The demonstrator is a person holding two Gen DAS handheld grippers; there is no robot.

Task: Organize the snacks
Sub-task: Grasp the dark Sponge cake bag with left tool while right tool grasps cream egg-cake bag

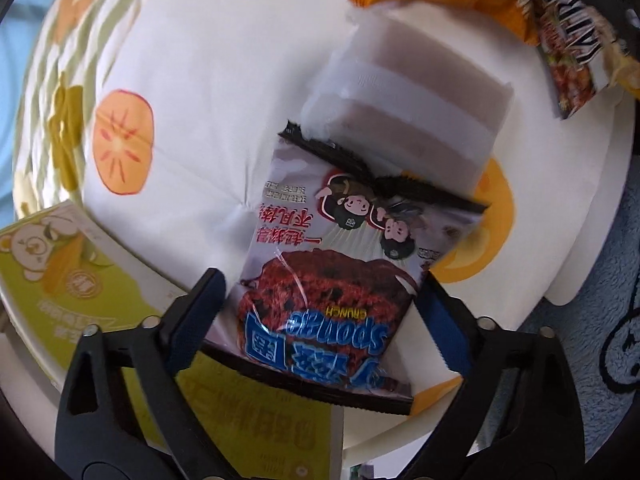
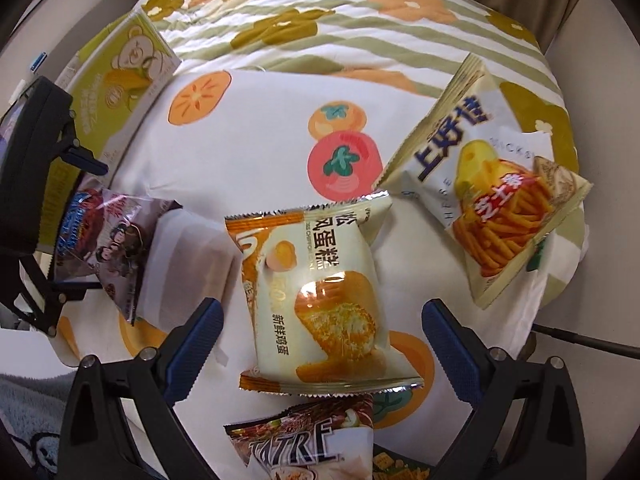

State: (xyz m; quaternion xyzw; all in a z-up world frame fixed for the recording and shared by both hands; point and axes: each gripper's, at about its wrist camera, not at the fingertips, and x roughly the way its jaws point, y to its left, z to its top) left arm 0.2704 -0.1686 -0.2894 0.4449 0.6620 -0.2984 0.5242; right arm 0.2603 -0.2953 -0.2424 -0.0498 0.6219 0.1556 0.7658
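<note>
A "Sponge Crunch" chocolate cake packet (image 1: 332,276) lies on the persimmon-print cloth (image 1: 192,60), its lower end over a green box. My left gripper (image 1: 320,320) points down around it, jaws open, blue pads close beside the packet's two side edges; I see no squeeze. In the right wrist view that gripper (image 2: 40,200) sits at the left with the same packet (image 2: 104,236). My right gripper (image 2: 320,344) hangs open over an orange-and-cream chiffon cake packet (image 2: 320,296), with gaps on both sides.
A white translucent block (image 1: 420,92) lies just beyond the chocolate packet. A green bear box (image 2: 124,76) sits at the left, a cheese-stick bag (image 2: 492,188) at the right, a "TATRE" packet (image 2: 304,444) near the front. A blue-grey rug (image 1: 600,320) borders the cloth.
</note>
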